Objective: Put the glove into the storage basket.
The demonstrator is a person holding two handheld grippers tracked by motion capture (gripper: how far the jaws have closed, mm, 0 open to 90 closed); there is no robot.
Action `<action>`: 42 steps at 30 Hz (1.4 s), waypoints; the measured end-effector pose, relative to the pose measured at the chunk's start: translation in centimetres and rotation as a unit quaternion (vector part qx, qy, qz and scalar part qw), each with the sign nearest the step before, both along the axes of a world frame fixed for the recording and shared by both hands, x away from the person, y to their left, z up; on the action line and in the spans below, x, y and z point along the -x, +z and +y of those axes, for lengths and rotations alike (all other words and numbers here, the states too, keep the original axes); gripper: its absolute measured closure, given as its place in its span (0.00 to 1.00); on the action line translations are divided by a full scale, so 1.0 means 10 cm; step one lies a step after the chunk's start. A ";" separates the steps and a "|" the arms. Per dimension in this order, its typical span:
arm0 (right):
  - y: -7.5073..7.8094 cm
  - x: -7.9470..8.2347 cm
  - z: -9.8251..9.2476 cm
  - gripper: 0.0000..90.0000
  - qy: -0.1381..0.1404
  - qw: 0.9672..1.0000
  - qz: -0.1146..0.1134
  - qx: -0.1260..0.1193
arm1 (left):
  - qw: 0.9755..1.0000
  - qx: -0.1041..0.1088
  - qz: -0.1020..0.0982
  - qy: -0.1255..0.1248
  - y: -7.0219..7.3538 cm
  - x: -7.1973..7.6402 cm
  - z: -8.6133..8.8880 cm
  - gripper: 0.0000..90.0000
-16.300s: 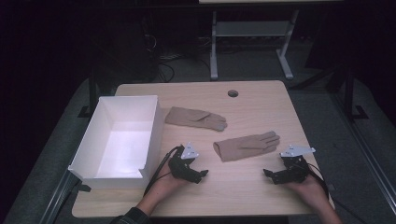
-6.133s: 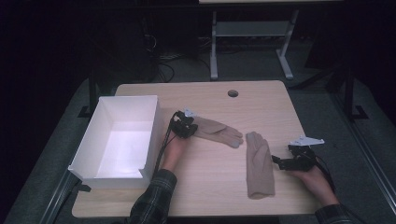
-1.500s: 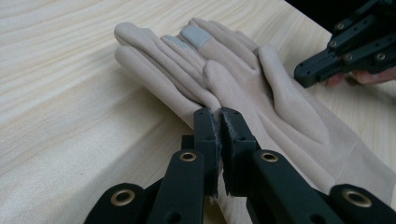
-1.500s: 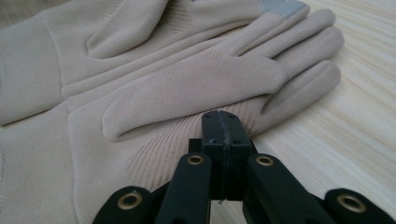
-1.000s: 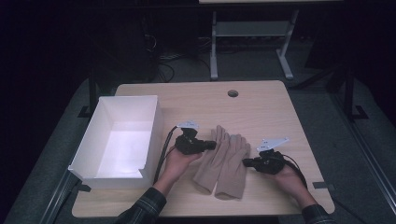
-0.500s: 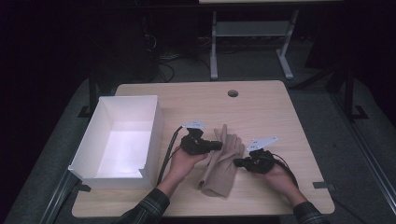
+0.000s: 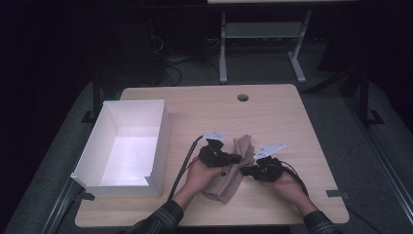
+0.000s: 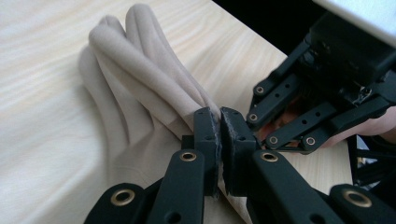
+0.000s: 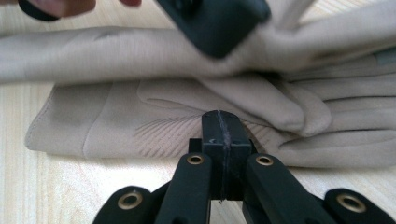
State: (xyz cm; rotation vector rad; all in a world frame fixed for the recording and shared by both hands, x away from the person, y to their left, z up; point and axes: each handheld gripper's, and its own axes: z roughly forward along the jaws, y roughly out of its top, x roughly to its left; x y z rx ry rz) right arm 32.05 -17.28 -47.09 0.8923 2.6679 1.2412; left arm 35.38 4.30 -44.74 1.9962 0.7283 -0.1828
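Observation:
Two tan gloves [image 7: 233,168] lie bunched together, one on the other, at the table's front middle. My left gripper [image 7: 238,157] reaches in from their left and is shut on a fold of the upper glove [image 8: 140,79]; cloth shows pinched between its pads [image 8: 219,135]. My right gripper [image 7: 244,170] comes in from the right with its pads pressed together [image 9: 223,126], tips at the edge of the lower glove [image 9: 140,126], nothing visibly between them. The two grippers' tips nearly meet over the cloth.
An open white box [image 7: 164,146] stands at the table's left, close beside the left forearm. A round cable hole [image 7: 242,97] sits near the far edge. Bare wood lies on the table's right and far parts.
Both grippers have drawn toward each other, the right leftward and the left rightward and nearer. The gloves between them have gone from spread flat to a narrower bunch.

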 end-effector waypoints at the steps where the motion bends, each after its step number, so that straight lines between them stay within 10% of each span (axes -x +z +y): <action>1: 0.00 0.00 0.00 1.00 0.000 1.000 0.000 0.001 | 1.000 -0.004 -0.002 -0.006 -0.01 0.02 -0.04 0.95; 12: 0.05 0.02 -0.08 0.93 -0.005 1.000 -0.007 0.004 | 1.000 0.006 -0.007 -0.001 0.03 0.04 -0.01 0.84; 18: 0.10 0.02 -0.42 0.76 -0.057 0.998 -0.019 -0.002 | 0.999 -0.019 -0.028 -0.027 0.07 0.15 -0.02 0.99; 26: 0.02 -0.09 -0.80 0.36 -0.162 0.985 -0.047 0.024 | 0.996 -0.069 -0.029 -0.047 -0.12 0.30 -0.14 0.99; 32: -0.04 -0.15 -0.87 0.25 -0.197 0.978 -0.057 0.042 | 0.993 -0.099 -0.040 -0.057 -0.18 0.35 -0.20 0.99; 42: -0.11 -0.20 -0.87 0.21 -0.209 0.975 -0.055 0.054 | 0.989 -0.128 -0.046 -0.059 -0.13 0.38 -0.01 0.99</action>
